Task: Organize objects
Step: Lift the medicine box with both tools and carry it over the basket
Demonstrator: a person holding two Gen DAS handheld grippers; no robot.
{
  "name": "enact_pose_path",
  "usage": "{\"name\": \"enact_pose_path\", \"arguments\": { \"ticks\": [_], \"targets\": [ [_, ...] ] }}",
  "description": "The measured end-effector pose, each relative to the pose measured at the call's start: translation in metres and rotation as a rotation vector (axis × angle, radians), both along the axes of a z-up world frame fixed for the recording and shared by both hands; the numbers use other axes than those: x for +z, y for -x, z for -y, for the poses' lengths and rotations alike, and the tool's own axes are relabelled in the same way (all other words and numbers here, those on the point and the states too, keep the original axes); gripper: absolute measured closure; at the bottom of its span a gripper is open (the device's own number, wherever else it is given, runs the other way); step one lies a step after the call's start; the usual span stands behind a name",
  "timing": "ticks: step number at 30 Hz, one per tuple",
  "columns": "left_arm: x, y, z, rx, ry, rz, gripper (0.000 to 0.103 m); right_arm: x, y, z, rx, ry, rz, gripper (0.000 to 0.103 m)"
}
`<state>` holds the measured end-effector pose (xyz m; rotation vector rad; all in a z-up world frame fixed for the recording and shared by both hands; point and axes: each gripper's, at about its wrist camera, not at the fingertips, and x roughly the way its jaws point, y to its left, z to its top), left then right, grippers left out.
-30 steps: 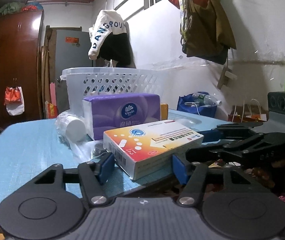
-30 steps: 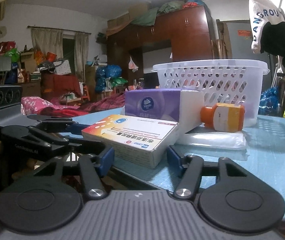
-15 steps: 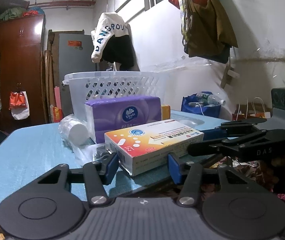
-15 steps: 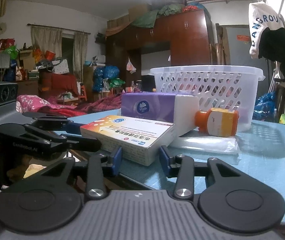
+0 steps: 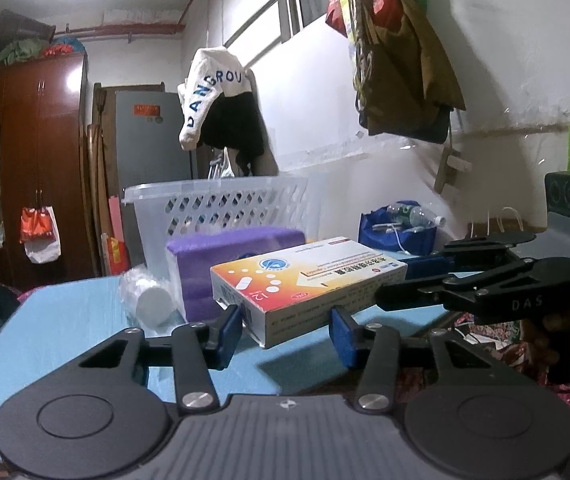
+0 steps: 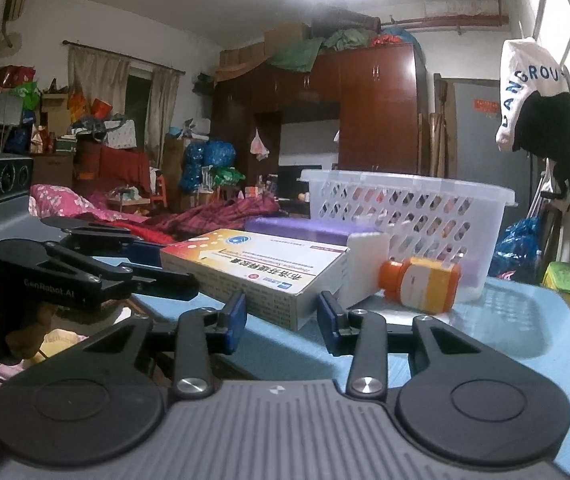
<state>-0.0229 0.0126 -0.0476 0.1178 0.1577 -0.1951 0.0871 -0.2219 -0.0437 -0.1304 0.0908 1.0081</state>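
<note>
Left wrist view, left to right. White roll (image 5: 151, 306) at left-centre, purple tissue pack (image 5: 221, 252) beside it, white basket (image 5: 221, 208) behind. Medicine box (image 5: 305, 284) at frame centre, apparently raised off the blue table (image 5: 45, 328). Left gripper (image 5: 285, 330) part-open, pads straddling the box's near corner; contact cannot be confirmed. Right gripper (image 6: 281, 318) likewise astride the opposite end, orange bottle (image 6: 421, 284) to its right. Box judged light, stiff cardboard, smooth-faced, crushable: grip across short ends.
</note>
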Motion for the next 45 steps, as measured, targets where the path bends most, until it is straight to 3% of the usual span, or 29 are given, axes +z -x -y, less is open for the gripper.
{"name": "enact_pose_path", "arguments": {
  "ticks": [13,30,37,45],
  "targets": [
    [0.047,-0.026,0.008,-0.022,-0.012,0.076,0.052,0.043,-0.022,0.001,-0.051,-0.015,0.079,0.061],
    [0.132,-0.105,0.008,-0.018,-0.015,0.114,0.052,0.103,-0.087,-0.012,-0.108,-0.030,0.059,0.061],
    [0.151,-0.172,-0.006,0.001,0.010,0.008,0.053,0.110,-0.137,-0.032,-0.147,0.021,-0.037,0.061],
    [0.140,-0.241,-0.024,0.051,0.028,-0.156,0.053,0.094,-0.181,-0.056,-0.185,0.132,-0.189,0.061]
  ]
}}
